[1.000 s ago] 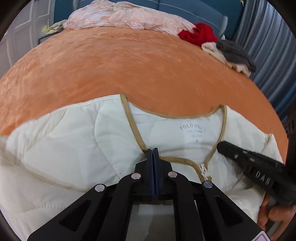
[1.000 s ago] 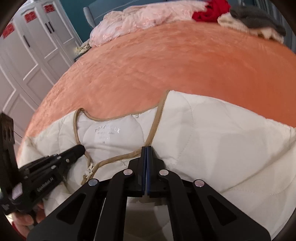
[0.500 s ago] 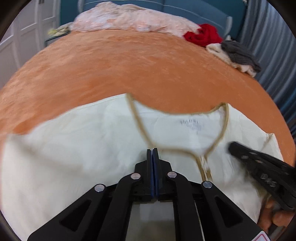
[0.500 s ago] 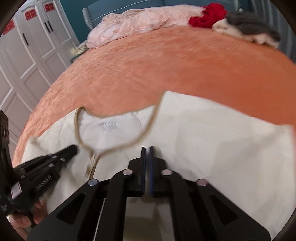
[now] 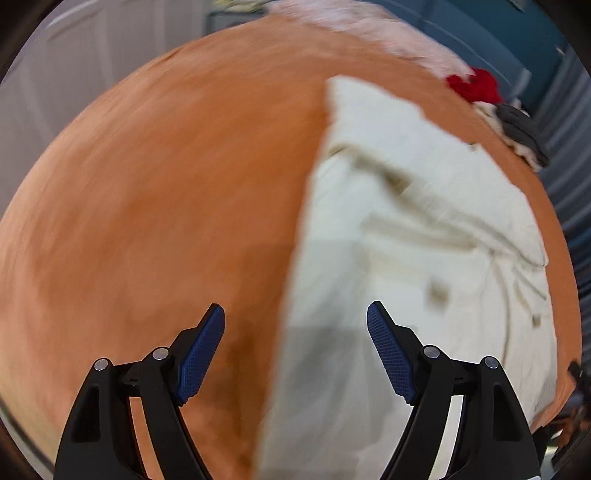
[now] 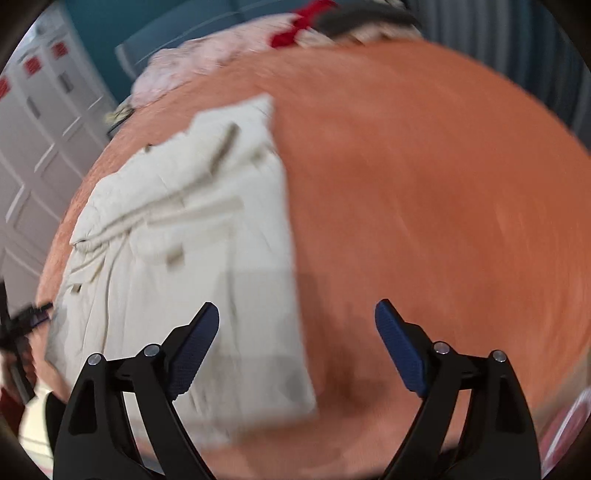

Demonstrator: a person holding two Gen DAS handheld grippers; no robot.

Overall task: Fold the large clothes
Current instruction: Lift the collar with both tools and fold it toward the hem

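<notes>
A cream quilted jacket with tan trim lies spread on the orange bed cover. It also shows in the right wrist view, on the left. My left gripper is open and empty above the jacket's left edge. My right gripper is open and empty above the jacket's right edge. Both views are blurred by motion. The left gripper's black body shows at the far left of the right wrist view.
A pink blanket, a red garment and a grey and cream pile lie along the bed's far edge. White wardrobe doors stand to the left. The orange cover spreads to the jacket's right.
Both grippers were shut on the jacket near its collar. Both have opened and let go, and both have swung away, so the jacket lies stretched out ahead of them.
</notes>
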